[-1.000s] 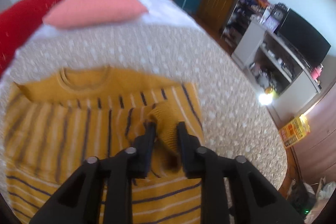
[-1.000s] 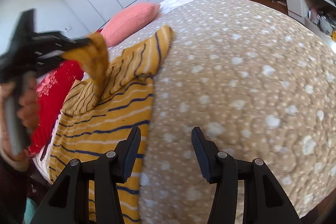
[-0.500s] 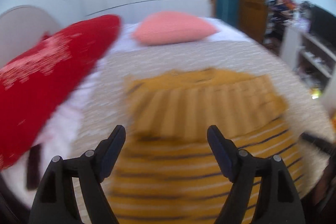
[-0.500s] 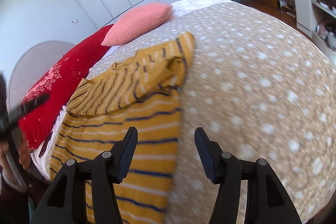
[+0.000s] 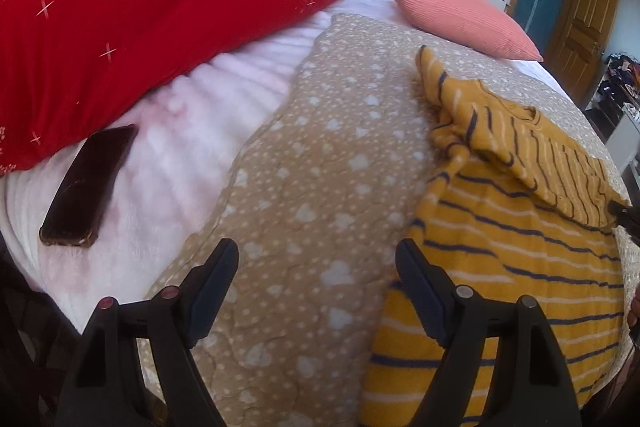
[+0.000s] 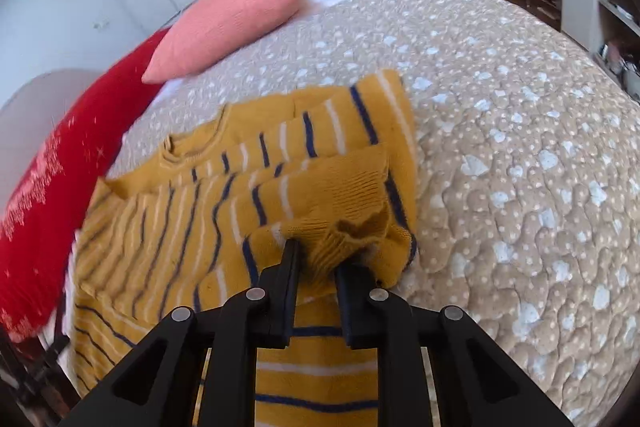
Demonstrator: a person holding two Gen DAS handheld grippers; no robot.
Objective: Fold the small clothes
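Sleeve-fold step, as I read it. My right gripper (image 6: 316, 267) has its jaws nearly closed, pinching the ribbed cuff (image 6: 352, 227) of the mustard-yellow knitted sweater with navy and white stripes (image 6: 224, 195). The sleeve lies doubled over the sweater's chest, cuff at the sweater's right edge.

The sweater lies flat on the beige quilted bedspread with white heart dots (image 6: 500, 147), neckline pointing toward the salmon-pink ribbed cushion (image 6: 228, 27).

My left gripper (image 5: 316, 283) hangs with jaws spread wide, holding nothing. It sits over bare bedspread just left of the sweater's hem, the right-hand finger overlapping the hem edge in view (contact unclear).

On the sweater's left side the other sleeve (image 5: 448, 107) looks bunched near the shoulder, not laid flat.

Next move, my guess: carry the pinched cuff across the chest, lay it flat and let go, then send the left gripper to the bunched sleeve. Needs a low, slow drag so the knit doesn't drag the body with it.

Containers: none in view. Left of the sweater, well apart: a large red velvet pillow with white sparkle print (image 5: 140, 19) and a dark smartphone (image 5: 88, 187) on the pale pink fleece blanket (image 5: 192, 131).
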